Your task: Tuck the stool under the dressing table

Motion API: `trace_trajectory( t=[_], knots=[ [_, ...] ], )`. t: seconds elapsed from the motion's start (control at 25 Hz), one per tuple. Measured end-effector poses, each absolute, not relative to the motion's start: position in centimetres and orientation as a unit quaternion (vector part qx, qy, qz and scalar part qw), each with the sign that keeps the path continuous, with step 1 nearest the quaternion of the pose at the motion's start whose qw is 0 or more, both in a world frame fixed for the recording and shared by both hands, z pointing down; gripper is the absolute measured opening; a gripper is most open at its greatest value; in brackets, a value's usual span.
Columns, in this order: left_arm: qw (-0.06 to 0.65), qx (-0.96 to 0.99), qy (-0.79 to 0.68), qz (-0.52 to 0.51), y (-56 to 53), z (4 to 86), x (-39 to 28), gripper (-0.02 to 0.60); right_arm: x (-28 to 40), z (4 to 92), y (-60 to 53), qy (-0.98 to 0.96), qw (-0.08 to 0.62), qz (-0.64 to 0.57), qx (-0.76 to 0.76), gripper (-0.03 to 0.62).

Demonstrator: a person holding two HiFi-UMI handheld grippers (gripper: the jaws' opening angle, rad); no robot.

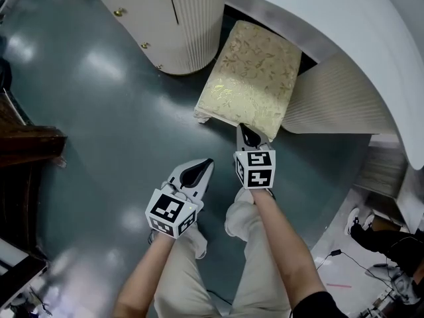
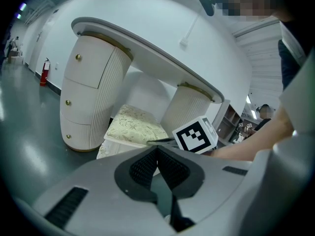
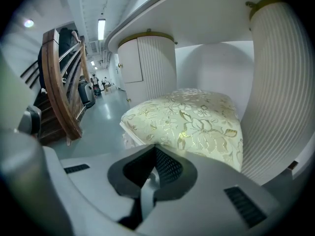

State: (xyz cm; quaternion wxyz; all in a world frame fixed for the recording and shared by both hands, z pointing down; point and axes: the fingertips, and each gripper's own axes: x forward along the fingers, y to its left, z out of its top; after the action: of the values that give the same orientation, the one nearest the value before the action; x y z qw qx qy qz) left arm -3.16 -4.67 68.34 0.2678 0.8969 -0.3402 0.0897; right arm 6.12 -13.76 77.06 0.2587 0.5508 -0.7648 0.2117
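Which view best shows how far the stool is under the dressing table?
The head view: from above, the stool has its far end beneath the dressing table top, between the two pedestals, with its near end sticking out. The left gripper view shows it small, from the side. The right gripper view mostly shows the cushion; depth is unclear.

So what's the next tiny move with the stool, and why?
Probably nudge the stool a little further straight in with the right gripper. Its shut jaws sit at the stool's near edge, and much of the cushion sticks out from under the dressing table. The left gripper is shut and off the stool.
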Motion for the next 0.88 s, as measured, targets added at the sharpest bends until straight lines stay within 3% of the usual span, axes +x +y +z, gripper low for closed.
trace_trajectory(
  t=[0.88],
  knots=[
    [0.241, 0.904, -0.346, 0.064, -5.1, 71.9, -3.5, 0.012, 6.7, 78.6, -15.6, -0.754, 0.246, 0.150, 0.591, 0.009]
  ],
)
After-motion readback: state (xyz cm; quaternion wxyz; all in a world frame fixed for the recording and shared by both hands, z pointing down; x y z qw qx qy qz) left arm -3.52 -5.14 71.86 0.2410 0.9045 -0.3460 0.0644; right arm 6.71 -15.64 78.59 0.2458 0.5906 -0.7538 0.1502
